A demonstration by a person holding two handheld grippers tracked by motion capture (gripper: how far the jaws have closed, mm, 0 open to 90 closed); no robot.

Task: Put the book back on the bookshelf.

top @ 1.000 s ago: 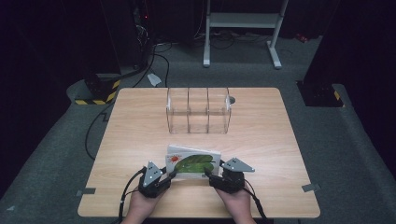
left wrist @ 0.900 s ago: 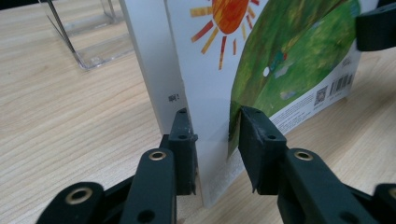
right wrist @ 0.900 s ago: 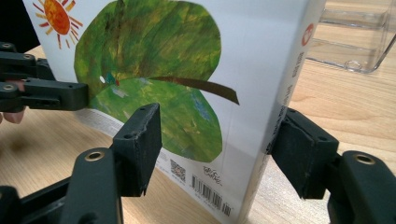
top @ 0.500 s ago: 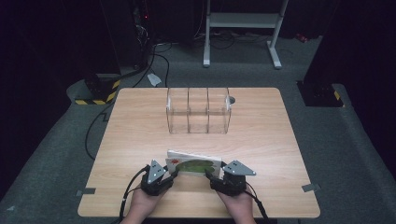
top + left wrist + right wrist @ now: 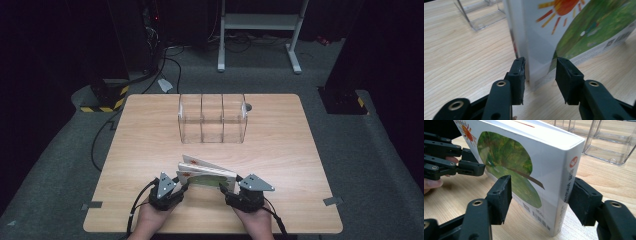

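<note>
Books (image 5: 564, 37) in the left gripper view: upper part cut by the top edge; cover art blurred close to the lens; small print near the bottom corner unreadable. How many volumes stand in the stack cannot be told from here.

Books (image 5: 524, 165) in the right gripper view: upper left corner cut by the frame; spine lettering and barcode too small to read.

Clear divided organiser (image 5: 604, 142) beyond the books: top cut off by the frame.

High view: both hands cut by the bottom edge, just below the books (image 5: 207, 175); cover detail too small to tell.
</note>
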